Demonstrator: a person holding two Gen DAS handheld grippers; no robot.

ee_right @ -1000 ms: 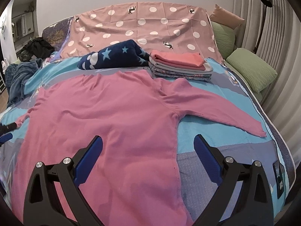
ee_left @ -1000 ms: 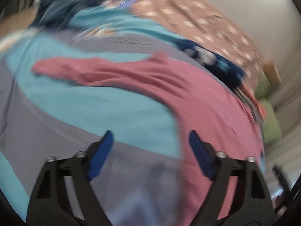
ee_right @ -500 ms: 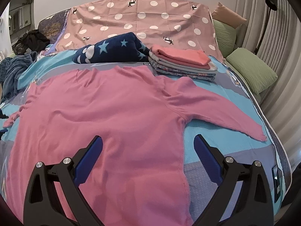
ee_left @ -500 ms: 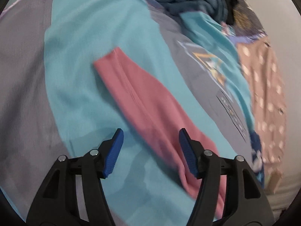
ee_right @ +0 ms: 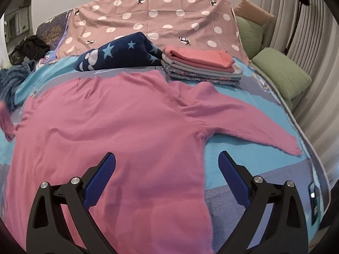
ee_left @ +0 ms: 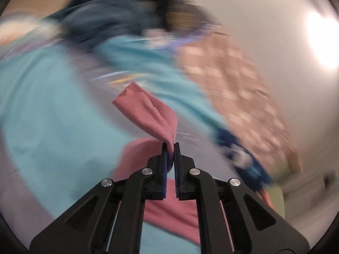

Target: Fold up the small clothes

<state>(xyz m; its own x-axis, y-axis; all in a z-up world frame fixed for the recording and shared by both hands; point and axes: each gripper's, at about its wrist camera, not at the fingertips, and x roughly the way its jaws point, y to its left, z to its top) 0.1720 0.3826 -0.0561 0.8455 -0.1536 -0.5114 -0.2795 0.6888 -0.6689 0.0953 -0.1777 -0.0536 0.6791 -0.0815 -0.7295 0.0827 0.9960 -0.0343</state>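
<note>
One pink shirt [ee_right: 118, 131], left tool [ee_left: 170, 146] apparently pinching sleeve [ee_left: 152, 112]

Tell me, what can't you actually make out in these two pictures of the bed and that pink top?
- Left wrist view: the bedding and far clothes are smeared by motion blur; only the left tongs, shut on the pink sleeve, stay sharp.
- Right wrist view: the pink top has its hem cut off at the bottom edge, behind the open right tongs.
- Right wrist view: its other sleeve is blurred at the left edge.
- Folded stack: garment types unreadable.
</note>
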